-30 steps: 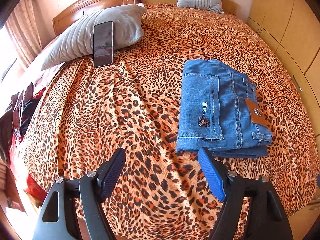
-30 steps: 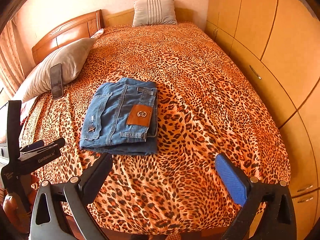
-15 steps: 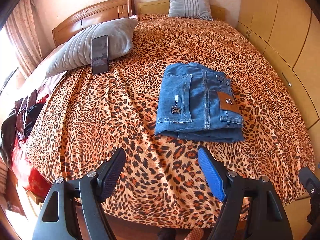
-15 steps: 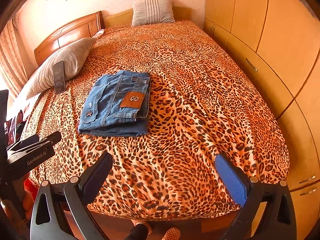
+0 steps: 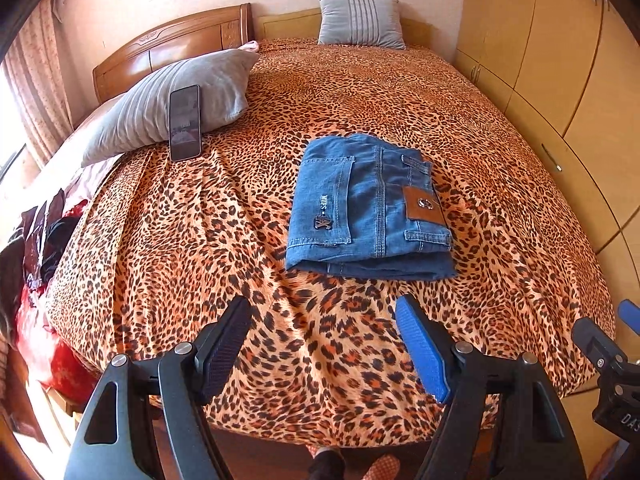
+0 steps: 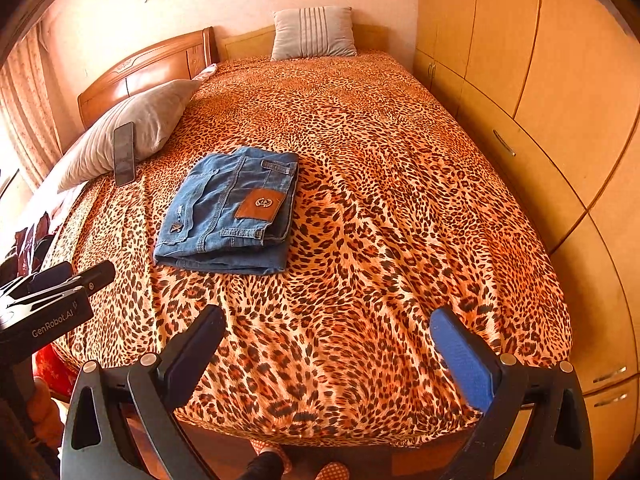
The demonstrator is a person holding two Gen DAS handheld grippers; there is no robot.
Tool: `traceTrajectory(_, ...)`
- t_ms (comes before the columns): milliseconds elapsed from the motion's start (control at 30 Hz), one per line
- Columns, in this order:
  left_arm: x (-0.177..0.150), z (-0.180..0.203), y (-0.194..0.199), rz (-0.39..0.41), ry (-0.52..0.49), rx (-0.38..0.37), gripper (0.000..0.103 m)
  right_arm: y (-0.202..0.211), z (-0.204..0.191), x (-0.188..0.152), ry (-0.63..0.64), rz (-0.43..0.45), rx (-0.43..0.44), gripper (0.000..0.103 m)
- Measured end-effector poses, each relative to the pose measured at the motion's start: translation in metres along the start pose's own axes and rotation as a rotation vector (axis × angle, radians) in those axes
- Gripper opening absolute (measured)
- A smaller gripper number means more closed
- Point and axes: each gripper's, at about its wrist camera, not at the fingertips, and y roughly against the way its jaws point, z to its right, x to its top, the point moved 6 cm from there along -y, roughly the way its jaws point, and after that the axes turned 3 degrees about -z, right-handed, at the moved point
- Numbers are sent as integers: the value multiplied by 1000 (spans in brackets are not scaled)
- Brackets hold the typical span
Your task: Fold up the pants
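Both the left gripper [image 5: 322,344] and the right gripper [image 6: 326,354] are held released, with nothing grasped. Ahead of them, well apart, the pants [image 5: 370,208] lie on the bed [image 5: 400,96], folded compactly. The folding is judged finished.

Cut off at the left edge: dark and red clothes [image 5: 36,240]. Hidden beneath the top fold: lower layers of folded jeans [image 5: 370,208]. Unreadable: phone [image 5: 185,122] screen.

I am seeing a big bed [image 5: 400,92] with spots. Folded blue pants [image 5: 368,208], two pillows [image 5: 172,100] and a phone [image 5: 185,122] are lying on it.
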Motion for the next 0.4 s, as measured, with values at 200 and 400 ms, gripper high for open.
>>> traceTrajectory(200,4,2,2,-3,2,-25,74,0,-1,2,8,1,4,103)
traceTrajectory(400,11,7,5,14,11,-39,75,-5,3,2,4,-8,-2,103)
